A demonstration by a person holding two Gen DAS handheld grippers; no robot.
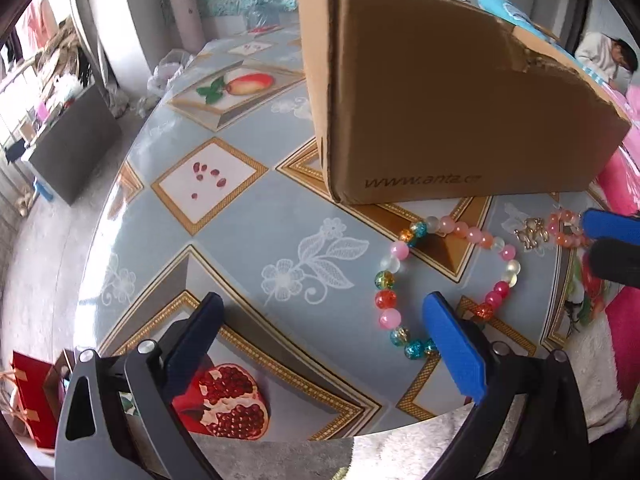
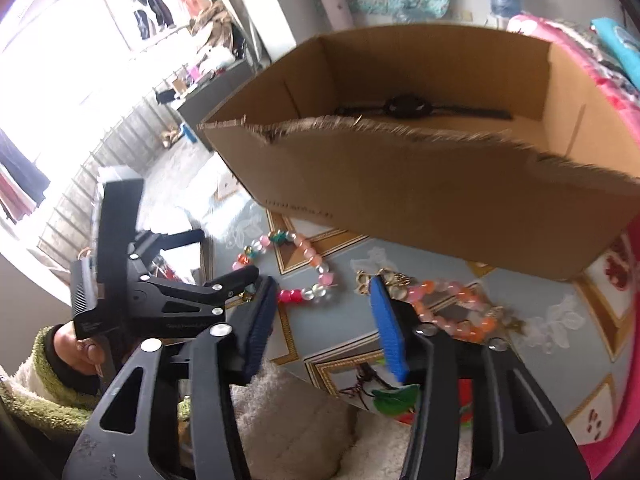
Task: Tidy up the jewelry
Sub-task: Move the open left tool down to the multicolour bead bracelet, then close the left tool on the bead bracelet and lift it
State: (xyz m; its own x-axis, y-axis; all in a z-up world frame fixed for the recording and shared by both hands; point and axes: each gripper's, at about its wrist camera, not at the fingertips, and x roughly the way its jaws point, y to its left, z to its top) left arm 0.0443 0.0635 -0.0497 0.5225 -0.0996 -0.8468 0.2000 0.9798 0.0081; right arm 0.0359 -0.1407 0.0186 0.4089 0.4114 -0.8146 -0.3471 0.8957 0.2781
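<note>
A bracelet of mixed coloured beads (image 1: pixel 386 299) lies in a ring on the patterned table (image 1: pixel 256 216), just in front of a cardboard box (image 1: pixel 440 100). My left gripper (image 1: pixel 324 308) hangs wide open over the table, and its blue right finger (image 1: pixel 452 344) covers the ring's near side. An orange-pink bead bracelet (image 2: pixel 452 308) and a small gold piece (image 2: pixel 386 278) lie further right. My right gripper (image 2: pixel 322 284) is open above the table edge. Its blue finger (image 2: pixel 386 320) is next to the gold piece, and nothing is gripped. A black strap-like item (image 2: pixel 404 108) lies inside the box (image 2: pixel 420 200).
The box's torn front wall stands close behind the jewelry. A person's hand (image 2: pixel 80 344) in a green fleece sleeve holds the left gripper. White fluffy fabric (image 2: pixel 288 412) lies below the table's near edge, pink bedding (image 1: pixel 628 184) to the right, and a red bag (image 1: pixel 32 396) on the floor.
</note>
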